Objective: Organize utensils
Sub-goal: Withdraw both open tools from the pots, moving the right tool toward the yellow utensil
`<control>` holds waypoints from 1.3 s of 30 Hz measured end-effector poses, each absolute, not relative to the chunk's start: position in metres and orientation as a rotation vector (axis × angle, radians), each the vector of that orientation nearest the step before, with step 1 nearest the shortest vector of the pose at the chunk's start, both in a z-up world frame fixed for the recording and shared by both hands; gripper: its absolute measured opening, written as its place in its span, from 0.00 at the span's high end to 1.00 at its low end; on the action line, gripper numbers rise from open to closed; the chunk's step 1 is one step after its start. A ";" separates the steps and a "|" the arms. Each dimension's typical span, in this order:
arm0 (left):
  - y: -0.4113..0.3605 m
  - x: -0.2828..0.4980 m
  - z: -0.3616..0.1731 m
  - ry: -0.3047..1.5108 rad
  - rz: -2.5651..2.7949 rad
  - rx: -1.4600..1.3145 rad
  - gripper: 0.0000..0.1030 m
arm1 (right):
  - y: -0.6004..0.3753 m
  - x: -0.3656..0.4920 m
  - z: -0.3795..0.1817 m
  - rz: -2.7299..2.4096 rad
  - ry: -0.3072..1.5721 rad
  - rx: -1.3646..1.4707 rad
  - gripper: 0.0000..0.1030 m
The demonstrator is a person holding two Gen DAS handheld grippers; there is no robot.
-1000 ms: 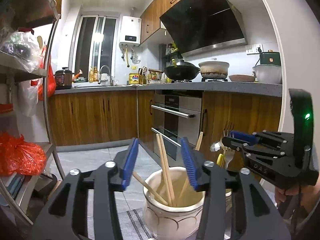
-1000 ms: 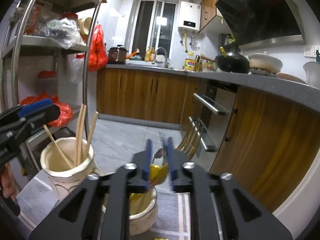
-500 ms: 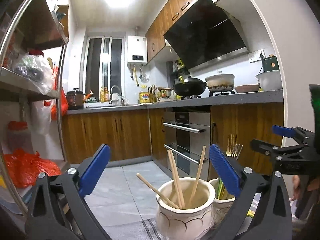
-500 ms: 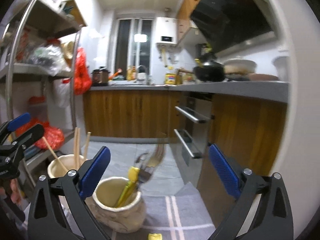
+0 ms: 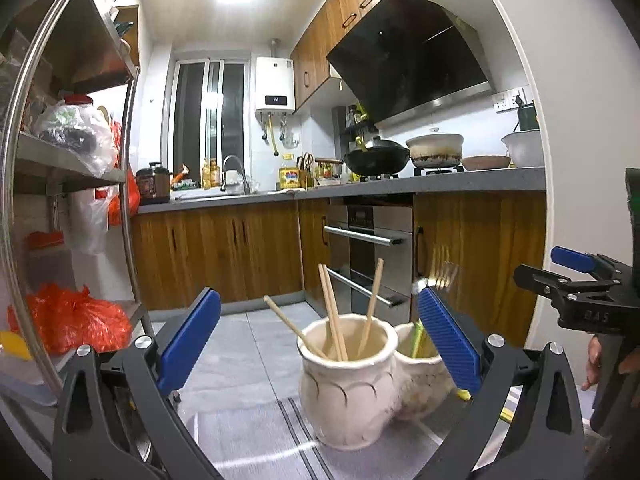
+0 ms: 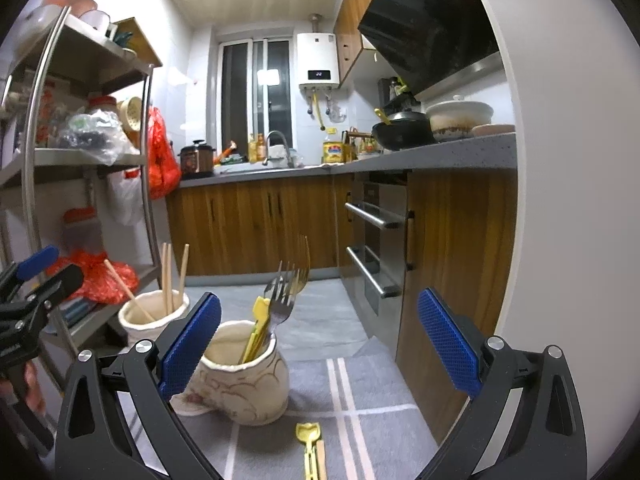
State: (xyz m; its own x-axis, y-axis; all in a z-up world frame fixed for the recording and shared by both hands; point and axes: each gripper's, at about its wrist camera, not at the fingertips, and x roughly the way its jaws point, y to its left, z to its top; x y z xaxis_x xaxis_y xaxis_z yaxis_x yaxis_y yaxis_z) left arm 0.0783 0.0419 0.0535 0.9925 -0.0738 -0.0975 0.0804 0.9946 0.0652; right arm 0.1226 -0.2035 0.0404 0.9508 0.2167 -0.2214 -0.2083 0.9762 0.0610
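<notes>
Kitchen mat (image 6: 360,384) holds two jars; yellow utensil (image 6: 310,448) lies at six o'clock below the right claw (image 6: 320,344), long axis toward it; both claws spread, empty; left claw (image 5: 320,344) farther.

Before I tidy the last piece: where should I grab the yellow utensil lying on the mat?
Grip the yellow utensil across its narrow handle, behind the wider head, coming straight down with the open right hand-held gripper. It lies flat on the mat, pointing toward the fork jar.
</notes>
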 end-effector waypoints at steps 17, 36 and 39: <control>0.014 0.064 0.020 0.267 -0.157 0.045 0.05 | -0.228 0.105 0.027 0.197 0.301 -0.002 0.05; 0.014 0.076 -0.008 0.354 -0.151 0.085 0.05 | -0.234 0.130 -0.040 0.170 0.674 -0.075 0.05; 0.014 0.076 -0.011 0.360 -0.154 0.087 0.05 | -0.214 0.129 -0.042 0.221 0.694 -0.130 0.07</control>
